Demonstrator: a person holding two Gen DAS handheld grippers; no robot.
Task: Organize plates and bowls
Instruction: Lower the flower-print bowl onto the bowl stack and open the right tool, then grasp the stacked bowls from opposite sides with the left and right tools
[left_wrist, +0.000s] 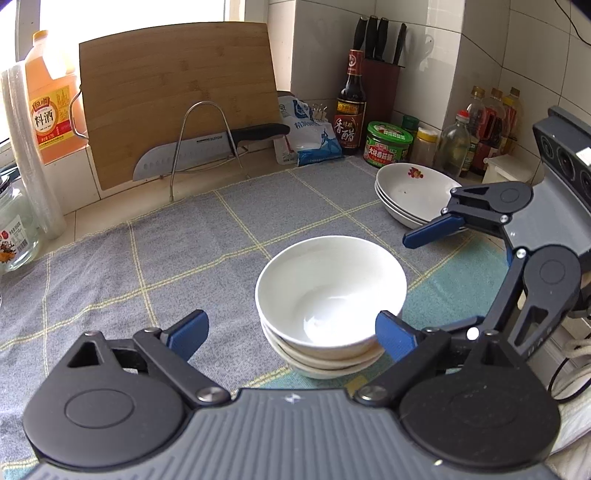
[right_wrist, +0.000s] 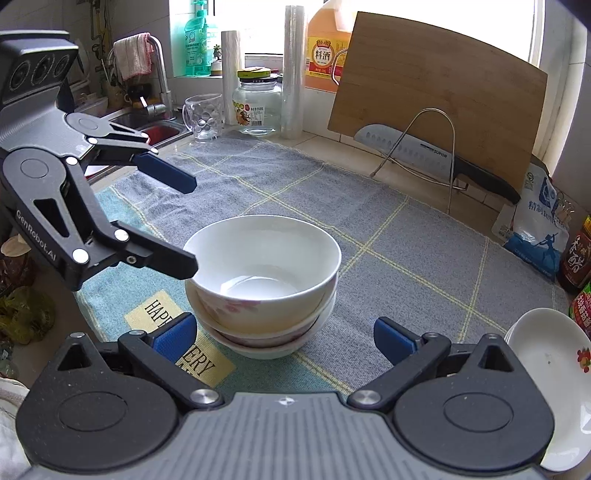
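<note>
A stack of three nested white bowls (left_wrist: 328, 295) (right_wrist: 262, 280) stands on the grey checked cloth (left_wrist: 184, 258). My left gripper (left_wrist: 291, 334) is open, and the stack sits just ahead, toward its right finger. From the right wrist view, the left gripper (right_wrist: 181, 221) comes in from the left, one fingertip (right_wrist: 181, 264) at the top bowl's rim. My right gripper (right_wrist: 284, 338) is open too, the stack ahead between its fingers, neither pad touching. A stack of white plates (left_wrist: 410, 195) (right_wrist: 550, 369) with a red motif lies to the right, beyond the right gripper (left_wrist: 443, 280).
At the back, a bamboo cutting board (left_wrist: 177, 99) leans behind a wire rack holding a knife (left_wrist: 192, 151). Sauce bottles and jars (left_wrist: 351, 110) crowd the right corner beside a salt bag (left_wrist: 314, 136). A glass jar (right_wrist: 258, 103), cup (right_wrist: 203, 116) and sink (right_wrist: 147, 125) lie left.
</note>
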